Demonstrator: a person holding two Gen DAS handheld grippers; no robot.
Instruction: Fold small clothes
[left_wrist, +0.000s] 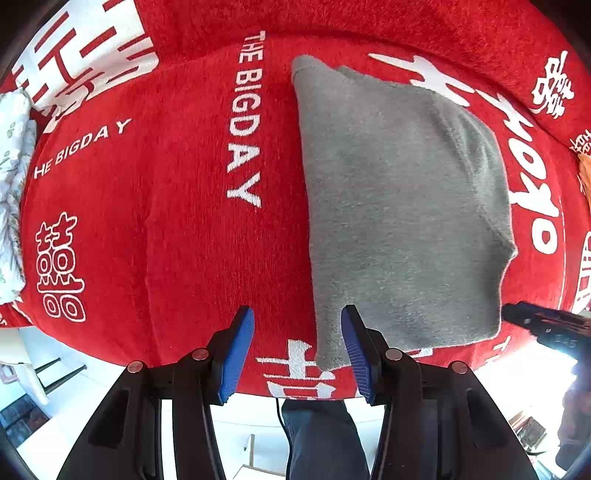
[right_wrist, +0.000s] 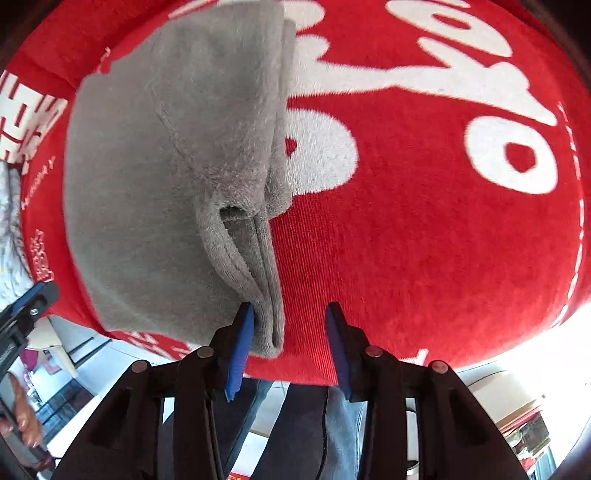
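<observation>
A grey garment (left_wrist: 399, 199) lies folded on the red cloth-covered table (left_wrist: 166, 221). In the left wrist view my left gripper (left_wrist: 297, 352) is open over the near edge, the garment's near left corner lying between its blue pads. My right gripper (right_wrist: 290, 347) is open; the garment's layered right edge (right_wrist: 258, 266) reaches in beside its left pad (right_wrist: 240, 347). The garment fills the left half of the right wrist view (right_wrist: 155, 177). The right gripper's tip shows in the left wrist view (left_wrist: 546, 325), the left one's in the right wrist view (right_wrist: 26, 306).
The red cloth carries white lettering (left_wrist: 245, 122) and symbols (left_wrist: 59, 269). A pale floral fabric (left_wrist: 11, 177) lies at the table's left edge. The table's near edge (left_wrist: 258, 391) is just below the grippers, with the person's legs (left_wrist: 321, 439) and floor beyond.
</observation>
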